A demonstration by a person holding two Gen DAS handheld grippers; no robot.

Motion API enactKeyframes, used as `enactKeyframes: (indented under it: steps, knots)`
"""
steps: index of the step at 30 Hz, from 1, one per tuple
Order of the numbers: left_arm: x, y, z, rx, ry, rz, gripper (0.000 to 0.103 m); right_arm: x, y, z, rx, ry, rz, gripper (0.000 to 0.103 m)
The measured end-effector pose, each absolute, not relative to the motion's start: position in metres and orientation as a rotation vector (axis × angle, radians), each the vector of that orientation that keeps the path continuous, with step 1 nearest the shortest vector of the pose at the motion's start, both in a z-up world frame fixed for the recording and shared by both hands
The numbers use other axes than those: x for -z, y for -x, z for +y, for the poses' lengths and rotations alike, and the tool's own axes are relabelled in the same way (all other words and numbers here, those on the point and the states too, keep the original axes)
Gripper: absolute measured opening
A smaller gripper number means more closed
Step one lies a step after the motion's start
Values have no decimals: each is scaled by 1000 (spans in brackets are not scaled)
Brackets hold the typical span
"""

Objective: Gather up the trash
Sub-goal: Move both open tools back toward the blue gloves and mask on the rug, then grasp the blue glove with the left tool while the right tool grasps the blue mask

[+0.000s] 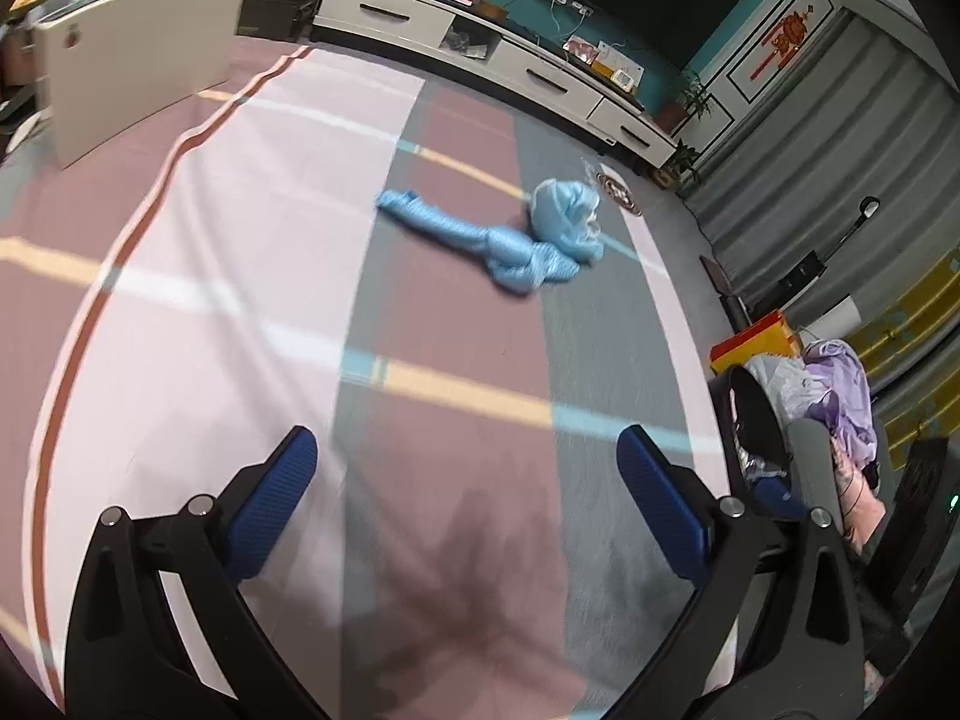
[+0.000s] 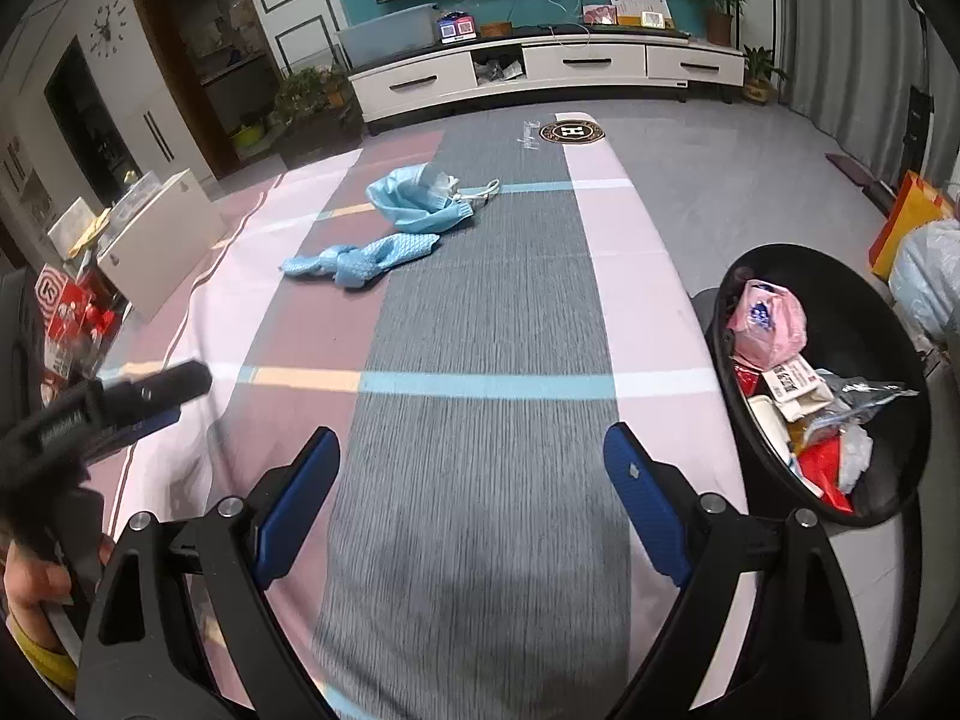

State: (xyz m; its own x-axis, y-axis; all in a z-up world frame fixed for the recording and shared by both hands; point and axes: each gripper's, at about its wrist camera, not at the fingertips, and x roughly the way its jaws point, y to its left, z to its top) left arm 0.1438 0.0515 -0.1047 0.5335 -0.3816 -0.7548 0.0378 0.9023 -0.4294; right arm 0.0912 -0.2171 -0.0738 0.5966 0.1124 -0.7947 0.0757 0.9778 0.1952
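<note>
A crumpled light blue face mask (image 2: pixel 414 201) with white ear loops and a twisted light blue cloth (image 2: pixel 360 258) lie far out on the striped tablecloth (image 2: pixel 480 312). Both show in the left wrist view too: the mask (image 1: pixel 567 213) and the cloth (image 1: pixel 480 240). A black trash bin (image 2: pixel 882 324), part full of wrappers and a pink bag (image 2: pixel 768 324), stands off the table's right edge; its rim shows in the left wrist view (image 1: pixel 756 420). My left gripper (image 1: pixel 468 468) is open and empty above the cloth. My right gripper (image 2: pixel 471 456) is open and empty, left of the bin.
A white TV cabinet (image 2: pixel 558 69) stands beyond the table. A white box (image 2: pixel 162 240) is off the left edge. Yellow and plastic bags (image 2: pixel 912 228) sit behind the bin. The left gripper's body (image 2: pixel 108 402) shows at the left of the right wrist view.
</note>
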Motion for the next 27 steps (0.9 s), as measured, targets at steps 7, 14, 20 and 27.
enactKeyframes:
  steps: [7,14,20,27]
  knots:
    - [102,-207,28,275,476,972,90,82,-114,-226,-39,-245,922,88]
    - [119,-261,6,240,501,1022,79,87,-137,-236,-59,-271,896,88]
    - [140,-286,-2,189,503,1038,62,90,-148,-241,-65,-256,895,88]
    - [144,-288,2,198,461,991,28,90,-165,-238,-86,-230,880,88]
